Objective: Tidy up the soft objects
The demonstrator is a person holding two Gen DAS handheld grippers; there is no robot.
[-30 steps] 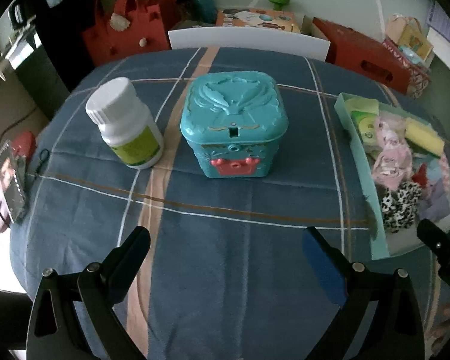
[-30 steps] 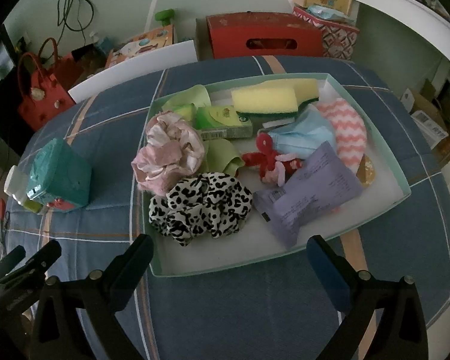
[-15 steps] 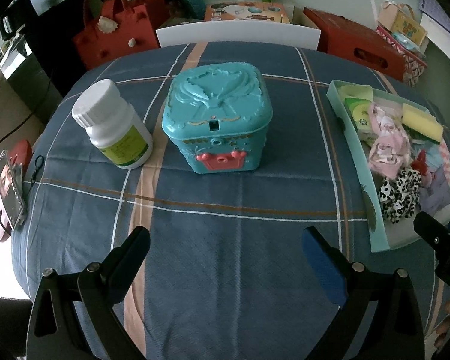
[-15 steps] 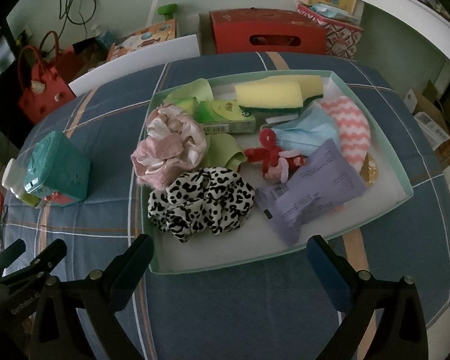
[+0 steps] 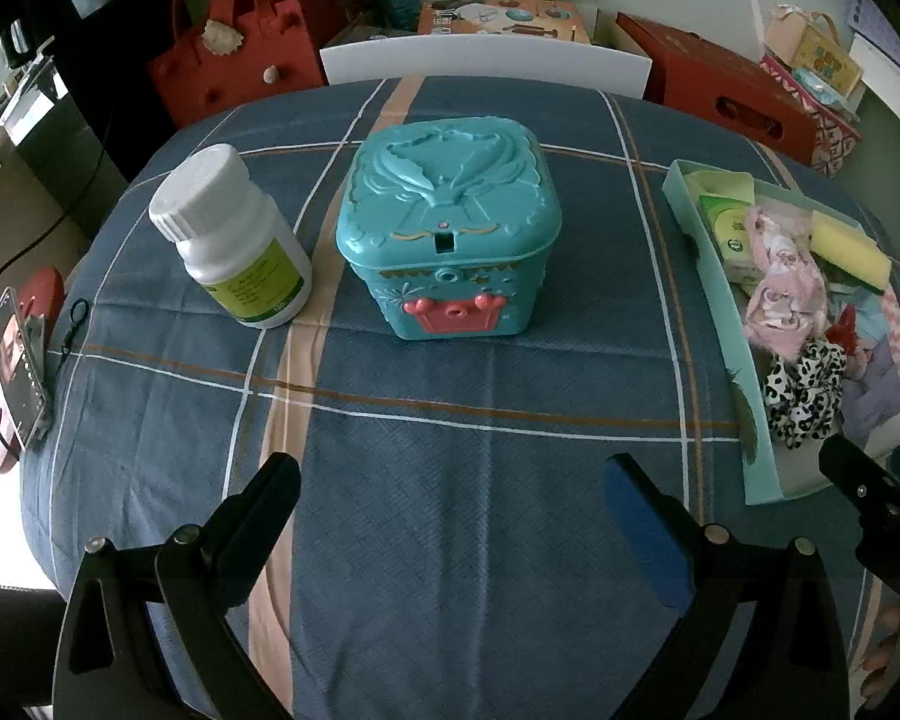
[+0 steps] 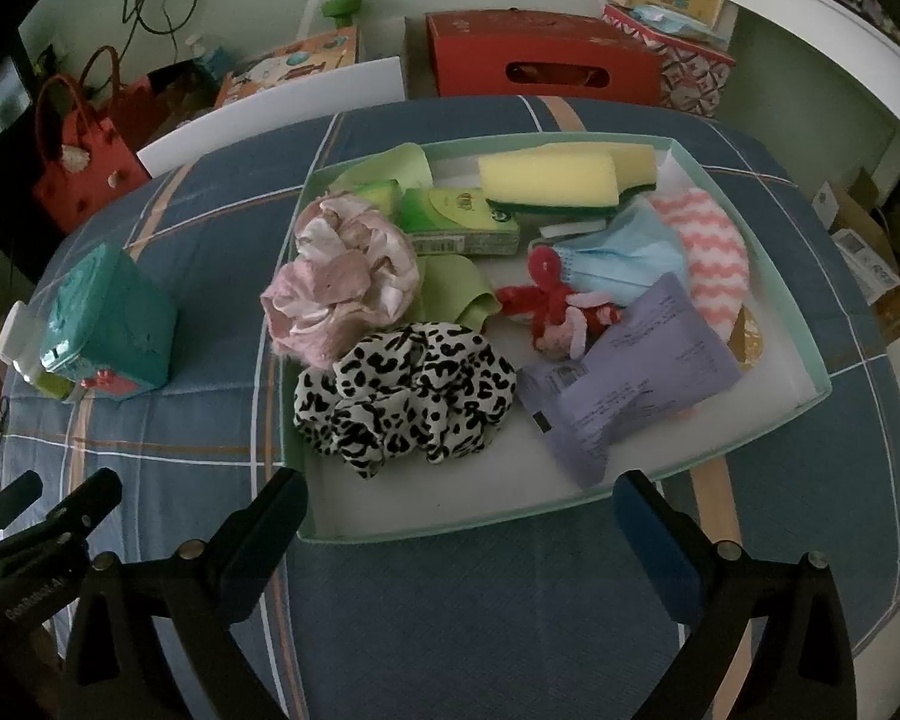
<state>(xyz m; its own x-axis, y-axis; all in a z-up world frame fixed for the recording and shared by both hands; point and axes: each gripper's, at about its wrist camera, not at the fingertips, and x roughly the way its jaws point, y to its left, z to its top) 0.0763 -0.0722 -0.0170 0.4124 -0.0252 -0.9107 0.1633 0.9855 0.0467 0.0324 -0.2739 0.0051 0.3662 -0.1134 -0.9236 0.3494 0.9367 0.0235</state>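
A mint tray (image 6: pixel 798 324) holds soft things: a leopard scrunchie (image 6: pixel 408 399), a pink scrunchie (image 6: pixel 336 282), yellow sponges (image 6: pixel 549 180), a blue face mask (image 6: pixel 621 255), a pink zigzag cloth (image 6: pixel 714 246), a red doll (image 6: pixel 549 300), a lilac packet (image 6: pixel 624 372) and a green box (image 6: pixel 462 222). My right gripper (image 6: pixel 459 516) is open and empty above the tray's near edge. My left gripper (image 5: pixel 450 498) is open and empty above the cloth, in front of a closed teal box (image 5: pixel 447 234). The tray (image 5: pixel 714 294) also shows at the right of the left wrist view.
A white pill bottle (image 5: pixel 234 240) stands left of the teal box. A phone (image 5: pixel 15 366) lies at the table's left edge. A white chair back (image 5: pixel 486 63), a red handbag (image 5: pixel 240 54) and a red box (image 6: pixel 540 57) stand behind the round table.
Both grippers have drawn back and risen slightly; the teal box and tray look a little farther away. Both stay open and empty.
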